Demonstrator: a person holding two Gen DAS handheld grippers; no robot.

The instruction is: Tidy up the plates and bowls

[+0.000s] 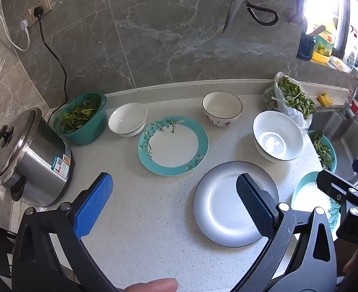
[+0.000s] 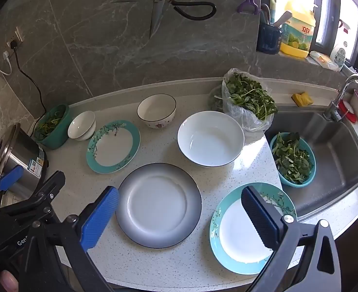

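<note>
Landmark is the grey plate [image 2: 159,205]: left of it rice cooker [image 2: 20,163], green colander [image 2: 53,127], small white bowl [image 2: 82,125], teal plate [image 2: 113,146]. Behind it black-rimmed bowl [image 2: 157,110] and big white bowl [image 2: 210,138]; right, second teal plate [image 2: 242,228], sink [image 2: 337,150]. Left gripper [image 1: 174,205] and right gripper [image 2: 179,215] both wide open, empty, above the grey plate.

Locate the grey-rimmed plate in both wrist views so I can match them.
Left wrist: the grey plate lies lower right of centre, partly behind the right finger of the left hand-held gripper.
Right wrist: the grey plate lies at lower centre, in full view.
Shared landmark: the large white bowl, just beyond it.
</note>
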